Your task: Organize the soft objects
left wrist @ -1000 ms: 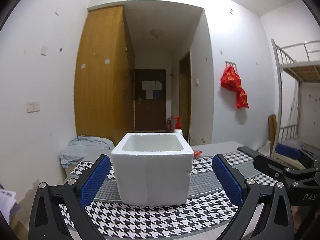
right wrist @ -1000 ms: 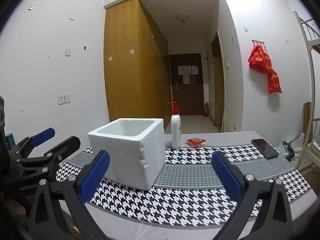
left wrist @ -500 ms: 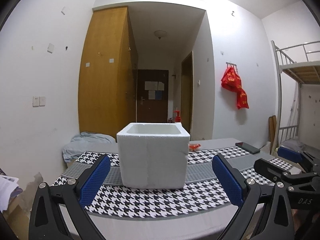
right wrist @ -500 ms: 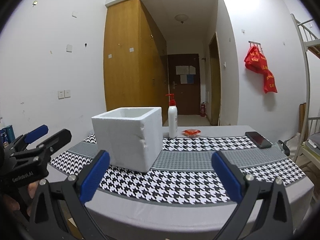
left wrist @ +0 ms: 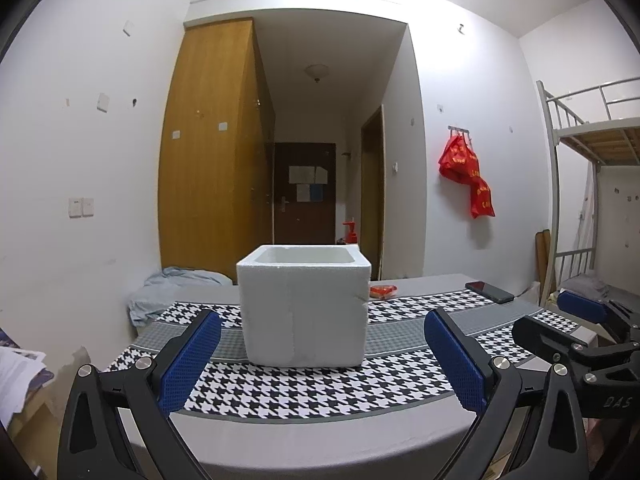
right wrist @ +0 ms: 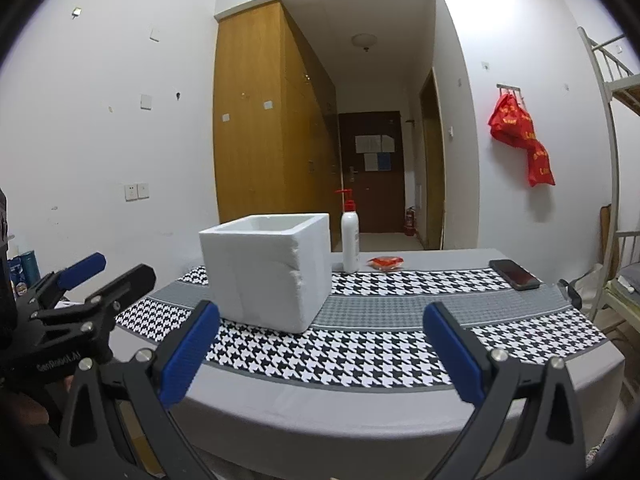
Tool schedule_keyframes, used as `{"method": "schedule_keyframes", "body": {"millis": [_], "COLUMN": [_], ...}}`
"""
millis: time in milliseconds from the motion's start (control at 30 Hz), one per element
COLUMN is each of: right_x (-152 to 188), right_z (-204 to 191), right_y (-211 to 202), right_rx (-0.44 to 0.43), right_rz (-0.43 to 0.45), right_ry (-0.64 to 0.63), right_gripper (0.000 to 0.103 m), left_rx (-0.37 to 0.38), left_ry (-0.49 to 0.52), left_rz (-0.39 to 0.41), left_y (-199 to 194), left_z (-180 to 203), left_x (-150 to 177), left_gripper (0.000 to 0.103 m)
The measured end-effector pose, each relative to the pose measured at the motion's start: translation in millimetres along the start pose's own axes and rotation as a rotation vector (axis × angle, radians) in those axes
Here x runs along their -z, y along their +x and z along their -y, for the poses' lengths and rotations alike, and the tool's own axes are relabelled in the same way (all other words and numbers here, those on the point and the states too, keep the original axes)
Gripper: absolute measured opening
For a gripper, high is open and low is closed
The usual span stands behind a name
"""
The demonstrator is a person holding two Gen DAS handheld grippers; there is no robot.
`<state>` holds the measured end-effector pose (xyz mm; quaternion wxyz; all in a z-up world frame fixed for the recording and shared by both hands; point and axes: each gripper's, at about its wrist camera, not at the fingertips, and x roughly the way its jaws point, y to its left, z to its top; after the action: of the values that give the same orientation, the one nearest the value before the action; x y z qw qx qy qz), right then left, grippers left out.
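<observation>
A white foam box (left wrist: 304, 304) stands open-topped on the houndstooth-covered table (left wrist: 320, 384); it also shows in the right wrist view (right wrist: 267, 268). Its inside is hidden from here. A small orange-red soft packet (right wrist: 386, 262) lies on the table's far side, also seen in the left wrist view (left wrist: 383, 291). My left gripper (left wrist: 322, 356) is open and empty, in front of the box near the table's front edge. My right gripper (right wrist: 322, 354) is open and empty, to the right of the box, short of the table.
A white pump bottle (right wrist: 350, 240) stands behind the box. A black phone (right wrist: 514, 274) lies at the table's right. A grey cloth bundle (left wrist: 176, 284) lies at the far left. A bunk bed (left wrist: 592, 184) stands at the right.
Both grippers have drawn back from the table and dropped lower; the box looks smaller and farther. Both stay open and empty.
</observation>
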<state>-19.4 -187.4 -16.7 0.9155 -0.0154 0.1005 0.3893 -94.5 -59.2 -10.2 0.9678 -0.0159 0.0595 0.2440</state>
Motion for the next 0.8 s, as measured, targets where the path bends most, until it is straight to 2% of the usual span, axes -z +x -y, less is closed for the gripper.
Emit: {"method": "schedule_keyframes", "body": {"millis": [800], "right_x": [4.4], "right_z": [-4.9], "right_y": [0.5], "right_rx": [0.014], "right_rz": [-0.021], "right_ry": [-0.021], "right_gripper": [0.103], "left_rx": [-0.005], "left_ry": [0.007], "left_rz": [-0.014], "left_y": [-2.0], "left_z": [-2.5], "left_x": [5.8], "left_gripper": [0.102]}}
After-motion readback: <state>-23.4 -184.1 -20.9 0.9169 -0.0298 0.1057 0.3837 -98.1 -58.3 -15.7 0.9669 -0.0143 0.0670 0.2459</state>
